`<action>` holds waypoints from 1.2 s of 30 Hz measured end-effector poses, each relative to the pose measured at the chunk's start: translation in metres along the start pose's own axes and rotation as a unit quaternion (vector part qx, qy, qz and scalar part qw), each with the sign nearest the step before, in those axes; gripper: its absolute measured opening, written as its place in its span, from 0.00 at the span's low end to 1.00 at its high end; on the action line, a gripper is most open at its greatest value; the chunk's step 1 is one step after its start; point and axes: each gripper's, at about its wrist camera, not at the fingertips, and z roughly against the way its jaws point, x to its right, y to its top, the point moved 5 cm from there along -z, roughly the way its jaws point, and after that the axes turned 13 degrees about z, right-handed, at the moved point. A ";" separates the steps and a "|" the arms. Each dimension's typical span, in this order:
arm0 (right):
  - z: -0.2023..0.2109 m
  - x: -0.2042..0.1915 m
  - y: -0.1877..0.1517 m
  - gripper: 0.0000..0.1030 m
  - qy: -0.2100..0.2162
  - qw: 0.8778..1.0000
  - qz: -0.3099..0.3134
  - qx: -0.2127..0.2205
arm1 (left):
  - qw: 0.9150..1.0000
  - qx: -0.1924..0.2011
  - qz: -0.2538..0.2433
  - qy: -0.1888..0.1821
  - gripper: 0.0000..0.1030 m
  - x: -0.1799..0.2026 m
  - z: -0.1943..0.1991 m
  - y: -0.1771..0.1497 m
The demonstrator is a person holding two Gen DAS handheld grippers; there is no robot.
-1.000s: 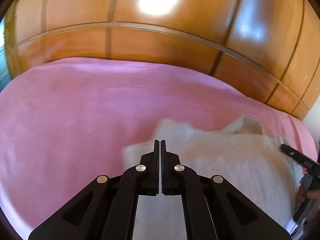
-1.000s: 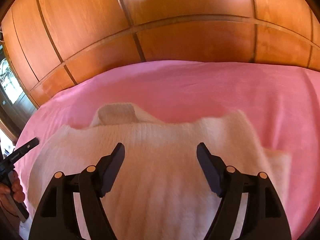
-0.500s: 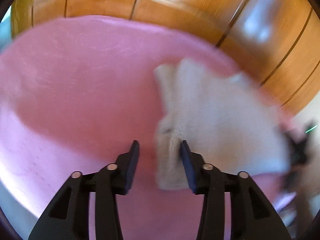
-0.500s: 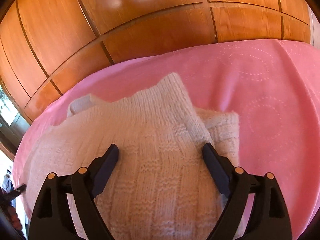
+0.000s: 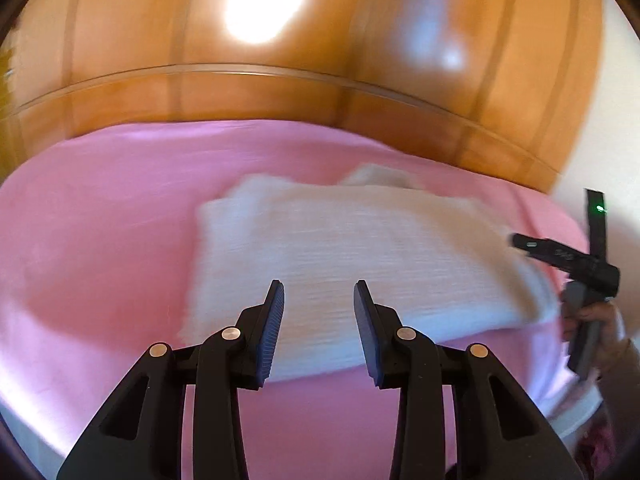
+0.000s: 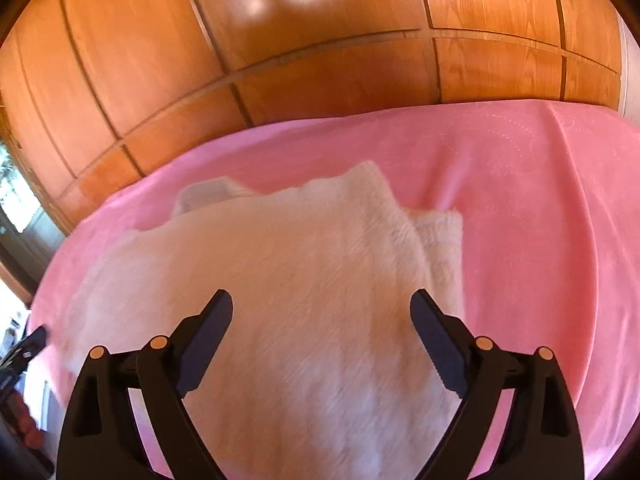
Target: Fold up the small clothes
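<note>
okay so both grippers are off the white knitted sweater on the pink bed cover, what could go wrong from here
1. The sweater has a folded layer sticking out on one side; a careless regrasp there could pull it open.
2. Both views are motion-blurred, so the left gripper, open with nothing held, might pinch the pink cover along with the knit.
3. The right gripper is opening above the fabric; its fingers could snag loose yarn.

Place: home bedroom | Evidence: bed under pink bedspread (image 6: 520, 208), glossy wooden panelled wardrobe doors (image 6: 320, 40) at far side, white knitted garment (image 6: 300, 300) laid out
</note>
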 end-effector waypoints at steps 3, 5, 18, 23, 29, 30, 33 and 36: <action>0.011 -0.010 -0.017 0.90 -0.011 1.000 0.014 -0.003 | 0.999 -0.033 -0.026 -0.036 0.34 0.037 -0.024 -0.012; 0.014 -0.011 -0.034 0.91 -0.024 0.999 0.026 -0.015 | 0.996 -0.066 -0.047 -0.044 0.34 0.058 -0.048 -0.031; 0.024 0.042 -0.060 0.96 -0.012 0.997 -0.075 -0.006 | 0.998 -0.052 -0.020 -0.031 0.47 0.047 -0.032 -0.043; 0.019 0.063 -0.031 0.87 0.009 0.995 -0.100 0.018 | 1.000 -0.010 0.025 0.010 0.51 0.017 -0.021 -0.016; -0.021 0.057 -0.037 0.80 0.040 0.994 -0.095 -0.039 | 0.994 -0.018 0.062 0.090 0.51 -0.027 -0.028 -0.008; -0.019 0.056 -0.039 0.79 0.038 0.995 -0.091 -0.034 | 0.993 -0.021 0.062 0.099 0.51 -0.030 -0.029 -0.009; -0.013 0.049 -0.047 0.76 0.062 0.993 -0.099 -0.036 | 0.991 -0.021 0.052 0.118 0.51 -0.037 -0.026 -0.011; -0.010 0.043 -0.052 0.76 0.070 0.993 -0.080 -0.053 | 0.990 -0.025 0.039 0.130 0.51 -0.034 -0.029 -0.010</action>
